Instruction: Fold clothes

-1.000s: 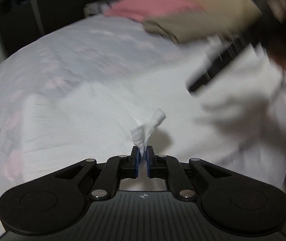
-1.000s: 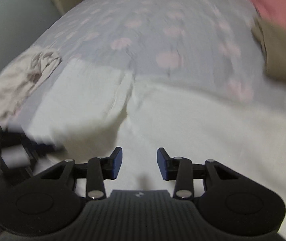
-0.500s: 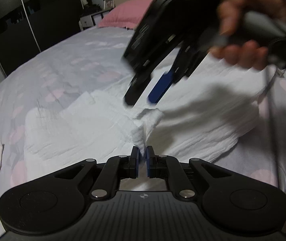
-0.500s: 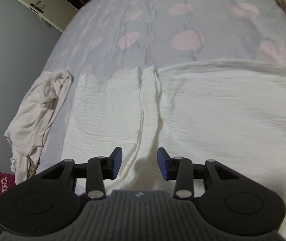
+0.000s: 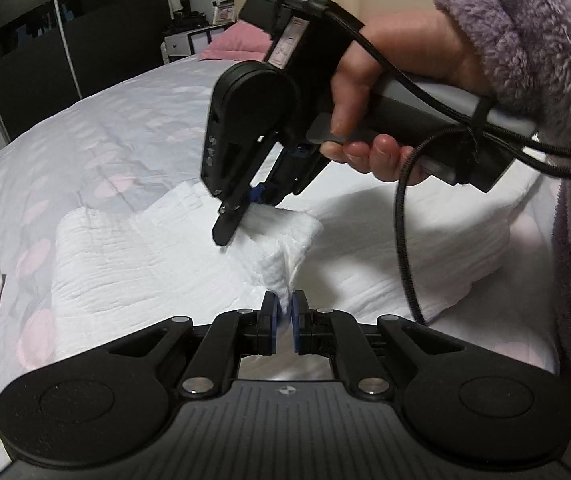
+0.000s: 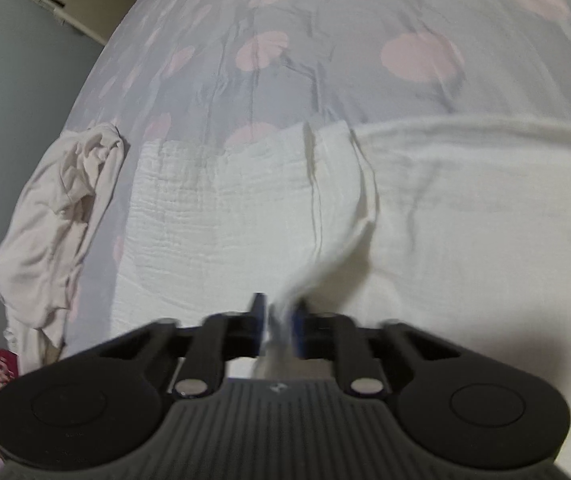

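Crosswise, white garment (image 5: pixel 157 256) along bed (image 5: pixel 125 128).

The room was dim and my pictures grainy, light falling from above and behind me. My right gripper (image 6: pixel 279 322) smeared with motion blur (edges bowed by the fisheye), while its shadow darkened the white garment (image 5: pixel 145 256).

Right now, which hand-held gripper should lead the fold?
Probably the right hand-held gripper: its jaws are closing on the white garment farther along the raised ridge, while the left hand-held gripper pins the near end.
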A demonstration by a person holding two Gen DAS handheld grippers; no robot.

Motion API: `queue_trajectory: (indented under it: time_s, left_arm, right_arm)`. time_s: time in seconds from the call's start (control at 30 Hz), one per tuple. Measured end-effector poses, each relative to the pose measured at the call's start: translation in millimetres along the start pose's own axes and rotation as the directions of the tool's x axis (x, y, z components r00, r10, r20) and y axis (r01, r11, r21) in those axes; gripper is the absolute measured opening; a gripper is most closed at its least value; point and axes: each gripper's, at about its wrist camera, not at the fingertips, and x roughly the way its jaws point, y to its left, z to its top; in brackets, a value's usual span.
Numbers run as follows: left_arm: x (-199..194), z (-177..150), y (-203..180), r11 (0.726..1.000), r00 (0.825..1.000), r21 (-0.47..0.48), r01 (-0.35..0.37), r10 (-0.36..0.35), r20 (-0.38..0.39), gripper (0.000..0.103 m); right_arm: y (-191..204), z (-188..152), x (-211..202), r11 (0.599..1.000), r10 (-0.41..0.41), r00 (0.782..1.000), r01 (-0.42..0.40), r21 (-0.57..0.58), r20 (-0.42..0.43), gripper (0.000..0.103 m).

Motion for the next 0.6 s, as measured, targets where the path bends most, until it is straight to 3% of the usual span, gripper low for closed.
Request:
queue_trajectory:
  time_s: [0.27, 0.47, 0.6]
  left_arm:
    - [-22, 31, -2, 0.999, 0.996, -0.019, 0.031, -0.029, 0.081, 0.005]
    - [-30, 72, -21, 0.994, 0.992, -0.030, 0.103, -0.101, 0.073, 0.005]
    - [-25, 102, -44, 0.983, 0.985, -0.069, 0.168, -0.170, -0.019, 0.005]
  right_arm:
    - [8, 10, -51, 0.998, 0.016, 0.994, -0.010, -0.063, 0.104, 0.007]
    - [9, 9, -112, 0.975, -0.111, 0.980, 0.139, -0.172, 0.165, 0.007]
    - [0, 0, -154, 0.933, -0.202, 0.957, 0.252, -0.255, 0.207, 0.007]
